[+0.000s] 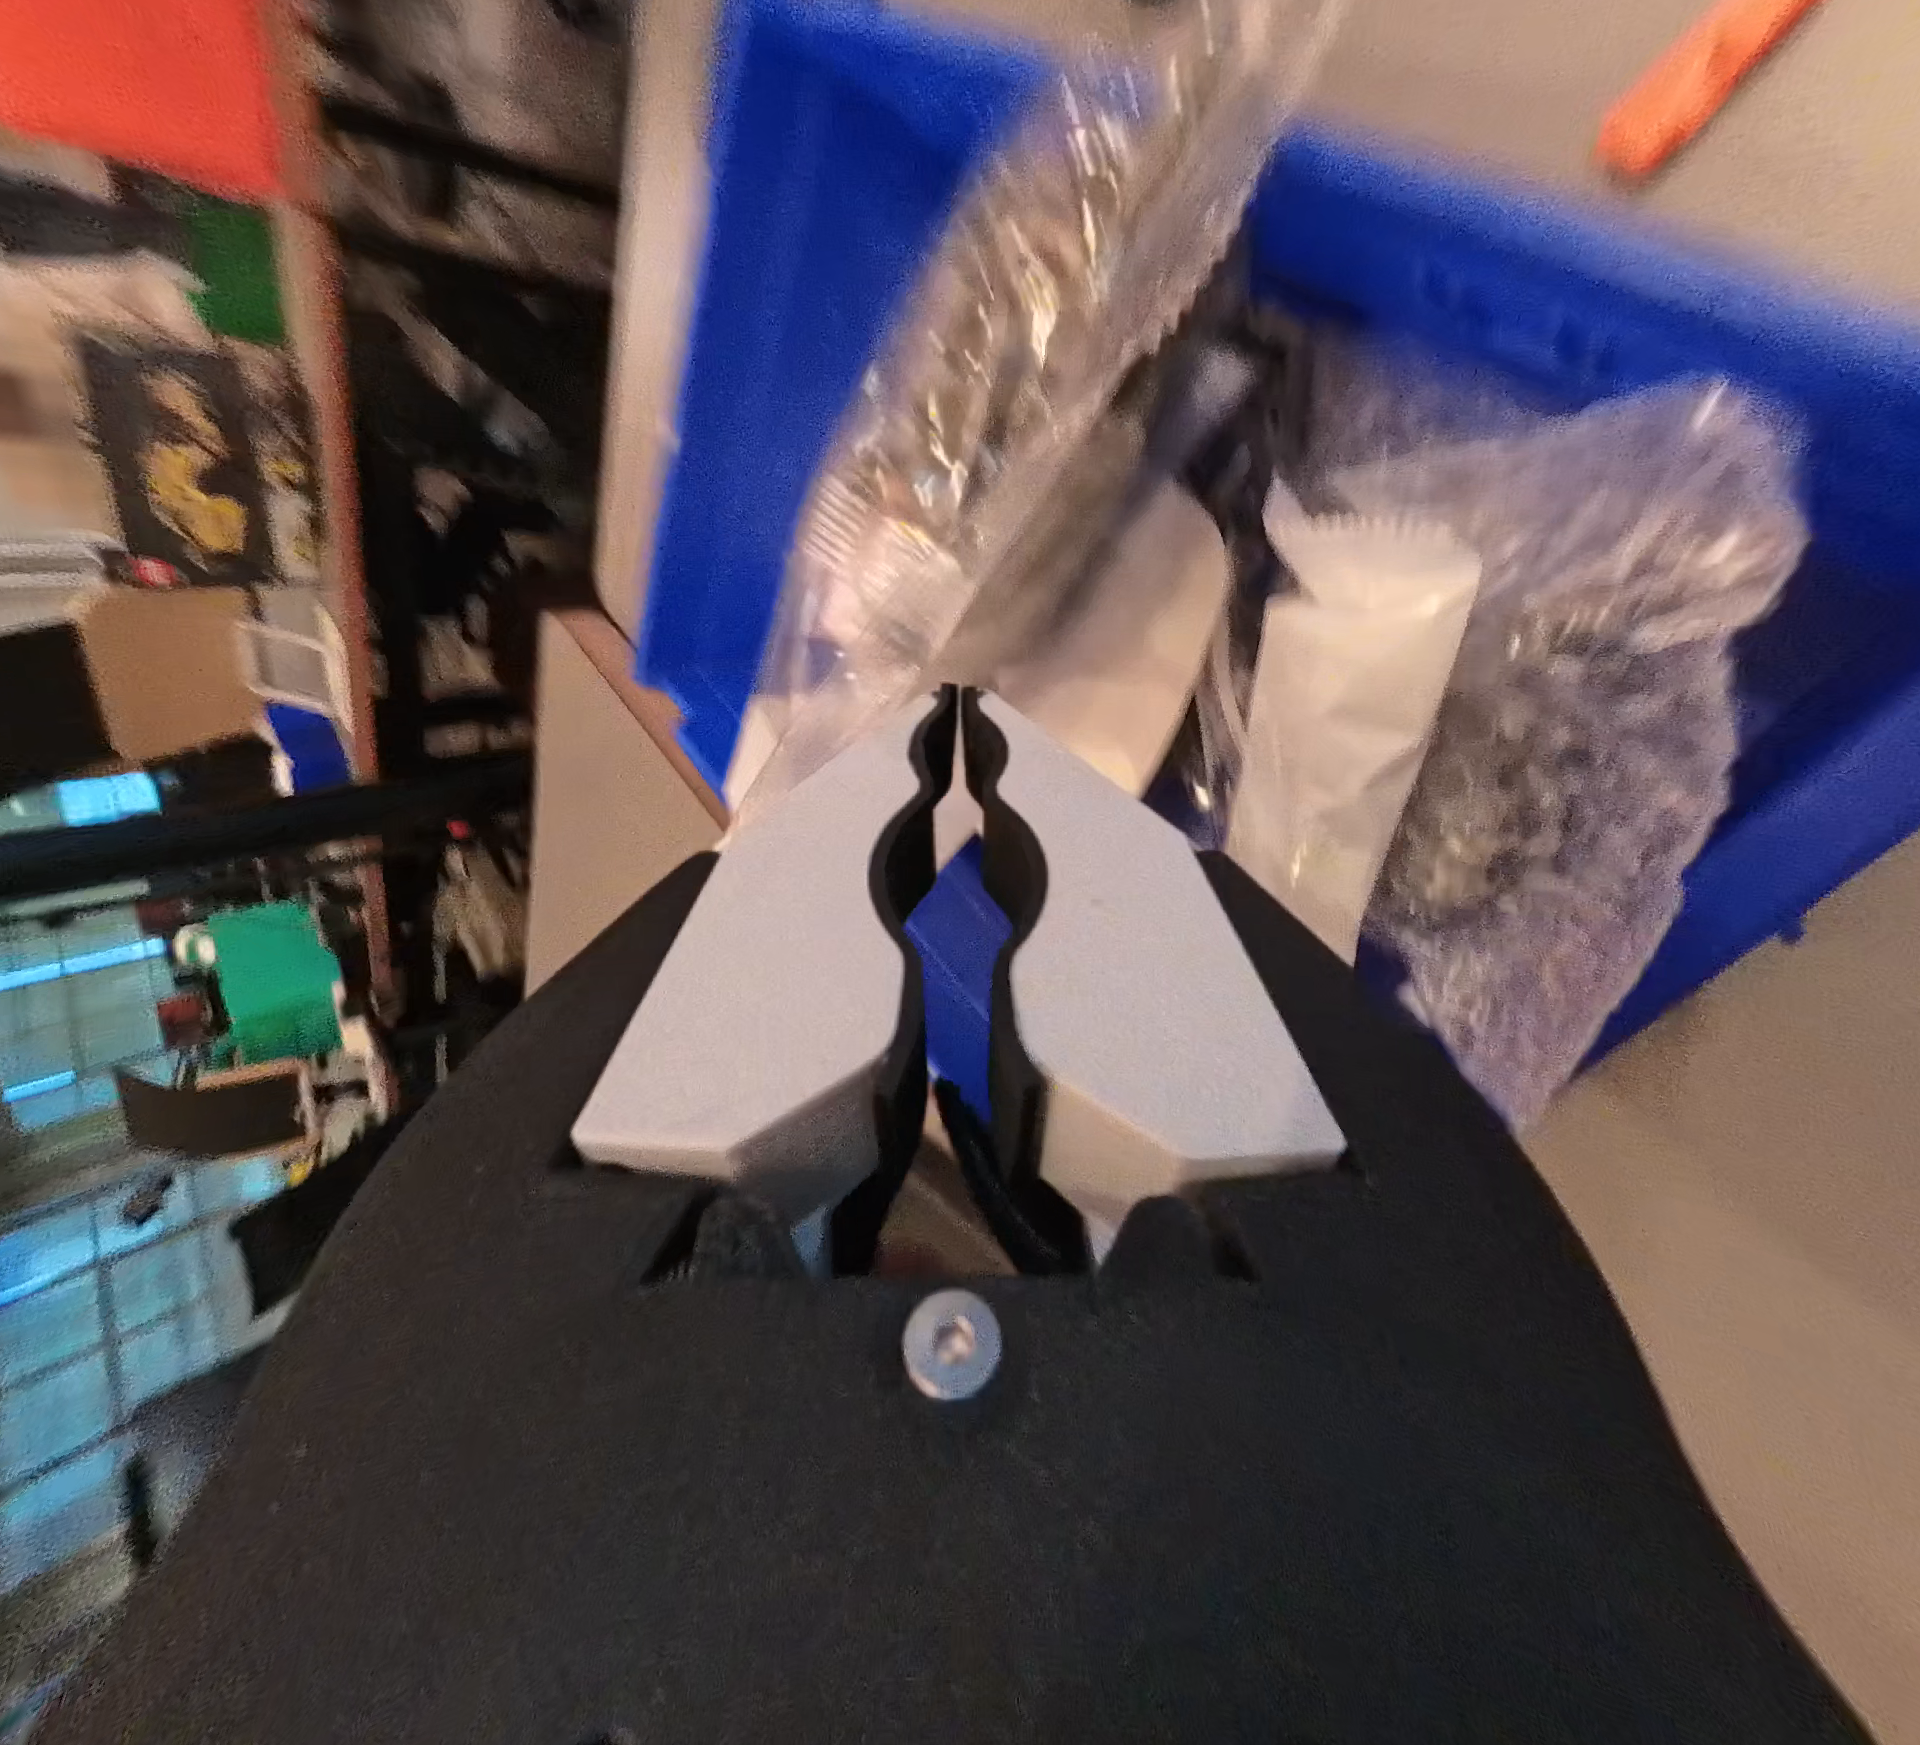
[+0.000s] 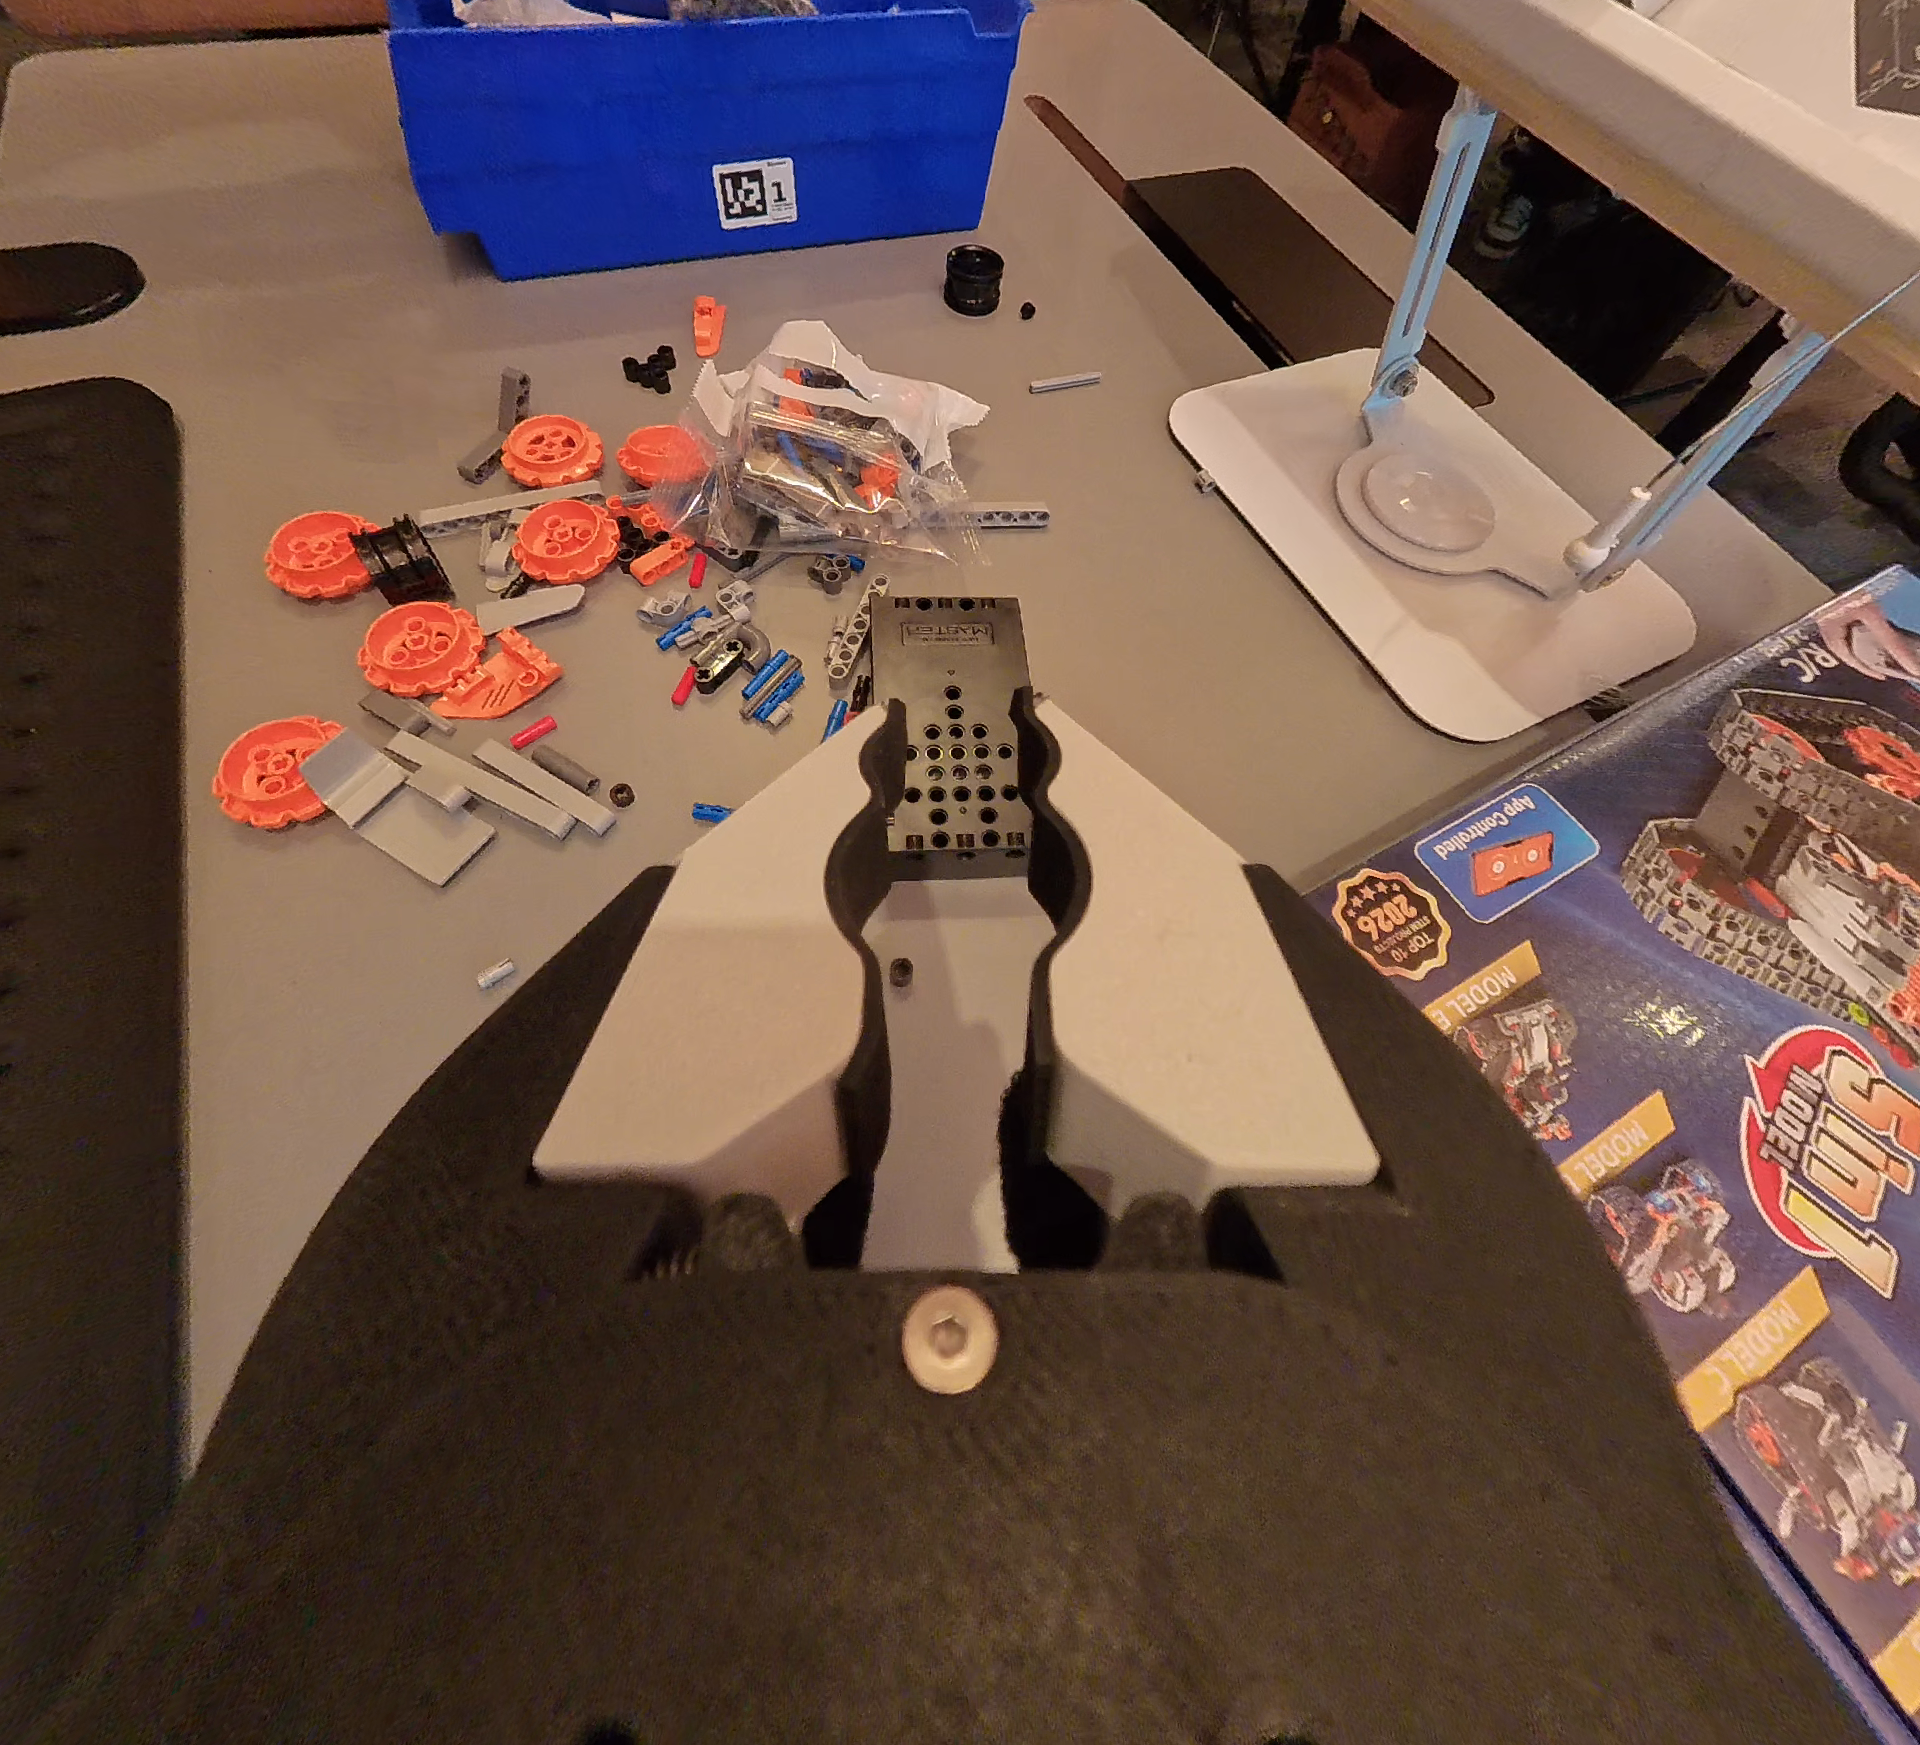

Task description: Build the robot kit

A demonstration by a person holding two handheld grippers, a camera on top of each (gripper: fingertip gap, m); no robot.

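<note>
The left tool [image 1: 956, 693] clamps a clear plastic bag [image 1: 997, 407] over a blue bin [image 1: 1558, 272]. The right tool [image 2: 961, 708], fingers apart, hovers over a black perforated block [image 2: 951, 729] beside scattered orange wheels [image 2: 416, 646] on the bench [image 2: 1195, 760].

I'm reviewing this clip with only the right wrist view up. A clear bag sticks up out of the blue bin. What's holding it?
Observer: The left gripper, shut on the clear bag's bottom edge.
Operator: Anything else in that bin?
Observer: Yes, a white packet and a bag of dark small parts lie inside the blue bin.
Operator: And my own gripper?
Observer: The right gripper is open, its fingers on either side of a black perforated block.
</note>
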